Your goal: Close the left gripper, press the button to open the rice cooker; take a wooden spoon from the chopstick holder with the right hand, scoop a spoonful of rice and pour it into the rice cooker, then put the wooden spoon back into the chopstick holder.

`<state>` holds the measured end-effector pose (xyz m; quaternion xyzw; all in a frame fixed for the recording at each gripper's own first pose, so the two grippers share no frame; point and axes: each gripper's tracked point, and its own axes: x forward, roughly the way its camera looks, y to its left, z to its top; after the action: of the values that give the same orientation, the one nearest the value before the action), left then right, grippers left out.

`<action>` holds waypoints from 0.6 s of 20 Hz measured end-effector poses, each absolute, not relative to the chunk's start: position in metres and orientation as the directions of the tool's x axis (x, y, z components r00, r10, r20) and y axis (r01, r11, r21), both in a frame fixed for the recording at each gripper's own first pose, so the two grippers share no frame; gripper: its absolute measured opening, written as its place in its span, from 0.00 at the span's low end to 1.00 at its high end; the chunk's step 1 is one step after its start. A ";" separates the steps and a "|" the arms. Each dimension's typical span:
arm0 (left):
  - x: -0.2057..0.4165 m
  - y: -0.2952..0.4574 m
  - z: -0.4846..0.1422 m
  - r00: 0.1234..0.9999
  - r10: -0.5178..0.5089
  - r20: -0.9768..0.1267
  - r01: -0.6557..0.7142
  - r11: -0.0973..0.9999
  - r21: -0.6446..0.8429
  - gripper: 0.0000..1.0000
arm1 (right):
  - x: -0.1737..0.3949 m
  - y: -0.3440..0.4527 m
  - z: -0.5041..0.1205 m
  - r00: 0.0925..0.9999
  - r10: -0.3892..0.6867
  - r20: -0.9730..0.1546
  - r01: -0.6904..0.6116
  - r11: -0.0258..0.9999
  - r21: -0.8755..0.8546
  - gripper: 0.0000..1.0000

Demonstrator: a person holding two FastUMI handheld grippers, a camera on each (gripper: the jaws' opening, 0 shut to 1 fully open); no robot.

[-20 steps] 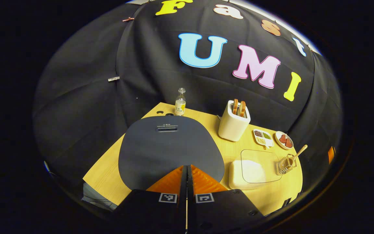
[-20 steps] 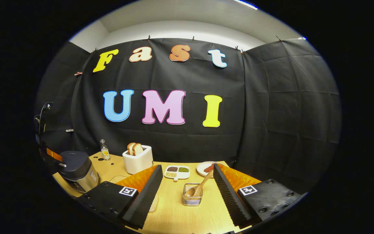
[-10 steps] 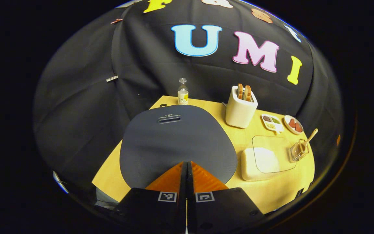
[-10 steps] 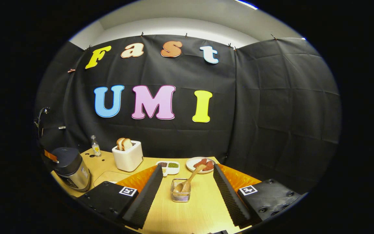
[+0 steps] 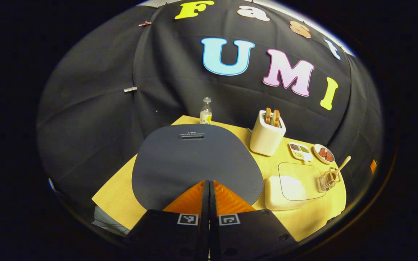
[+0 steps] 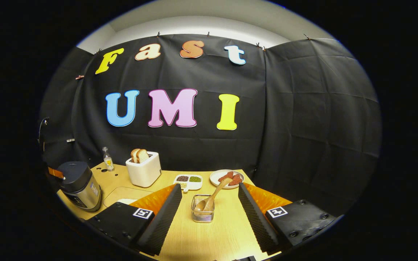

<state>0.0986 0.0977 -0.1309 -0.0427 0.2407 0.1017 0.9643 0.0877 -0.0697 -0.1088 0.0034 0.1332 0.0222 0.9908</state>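
Overhead, left hand-held gripper (image 5: 209, 183) pinched together above matte rice cooker (image 5: 194, 163); right hand-held gripper (image 6: 209, 197) wide.

Black cloth wall (image 6: 303, 127), pale ceiling (image 6: 201, 21), wooden table (image 6: 209, 239)

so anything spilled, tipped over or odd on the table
Nothing stands out. The rice cooker, bottle and toaster stand upright, the wooden spoon leans in its wire holder, and the table shows no spills.
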 end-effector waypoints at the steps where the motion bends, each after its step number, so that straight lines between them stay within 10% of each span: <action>1: 0.098 0.098 -0.116 0.880 0.195 -0.432 -0.231 0.973 -0.030 0.06 | 0.091 -0.065 -0.110 0.961 0.065 -0.269 -0.062 0.998 0.021 0.98; 7: 0.094 0.102 0.019 0.940 0.333 -0.077 -0.328 0.942 0.068 0.07 | 0.122 -0.062 -0.119 0.957 0.112 -0.267 -0.107 0.994 0.035 0.98; 12: 0.083 0.083 0.031 0.922 0.381 -0.068 -0.378 0.925 0.047 0.08 | 0.154 -0.073 -0.144 0.943 0.117 -0.311 -0.094 0.992 0.089 0.98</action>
<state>0.0827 0.0827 0.0309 0.0163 0.0380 0.1935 0.9802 0.1541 -0.0728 -0.1436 0.0366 0.1600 0.0535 0.9850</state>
